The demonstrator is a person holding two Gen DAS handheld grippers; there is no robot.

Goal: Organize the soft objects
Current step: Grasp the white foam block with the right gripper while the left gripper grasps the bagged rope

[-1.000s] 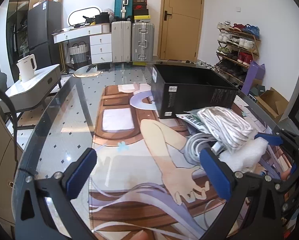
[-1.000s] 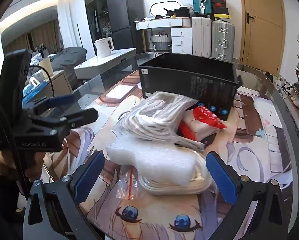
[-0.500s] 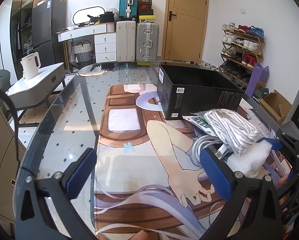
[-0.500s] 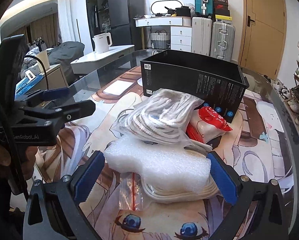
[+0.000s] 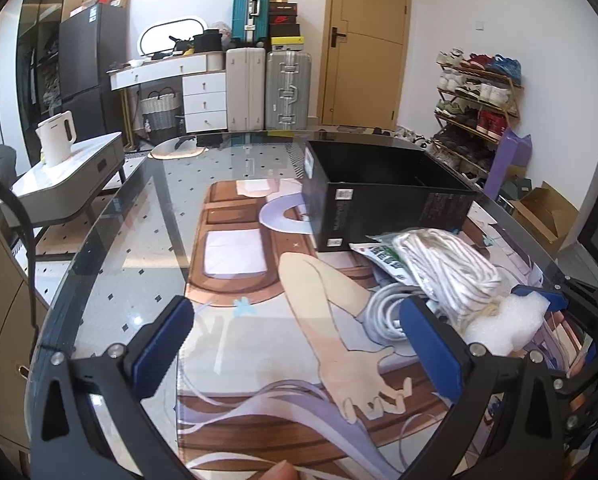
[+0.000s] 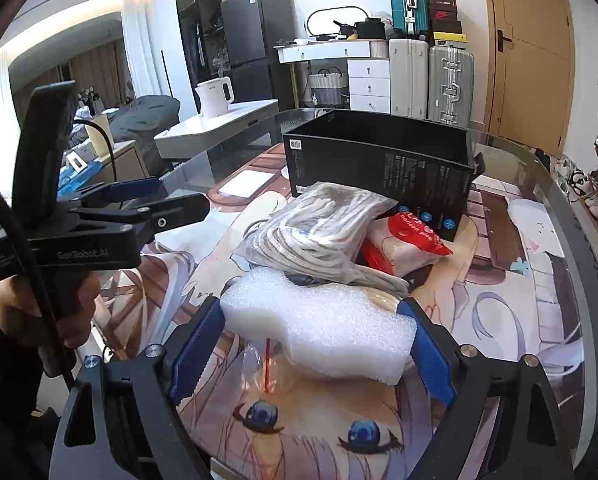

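Observation:
My right gripper [image 6: 315,340] is shut on a white foam block [image 6: 319,330], its blue pads pressing both ends; the foam also shows in the left wrist view [image 5: 507,322]. Behind it lie a bagged white rope bundle [image 6: 323,228], a red-and-white packet [image 6: 407,244] and a grey cable coil [image 5: 387,312]. An open black box [image 6: 383,164] stands beyond the pile. My left gripper [image 5: 295,348] is open and empty over the printed mat, left of the pile; it also shows in the right wrist view [image 6: 147,200].
The pile sits on a printed mat [image 5: 259,280] on a round glass table [image 5: 139,216]. A clear plastic bag with a red strip [image 6: 265,364] lies under the foam. A side table with a white kettle [image 5: 57,142] stands to the left.
My right gripper has moved forward and closed on the foam block. My left gripper has drawn back slightly, staying open.

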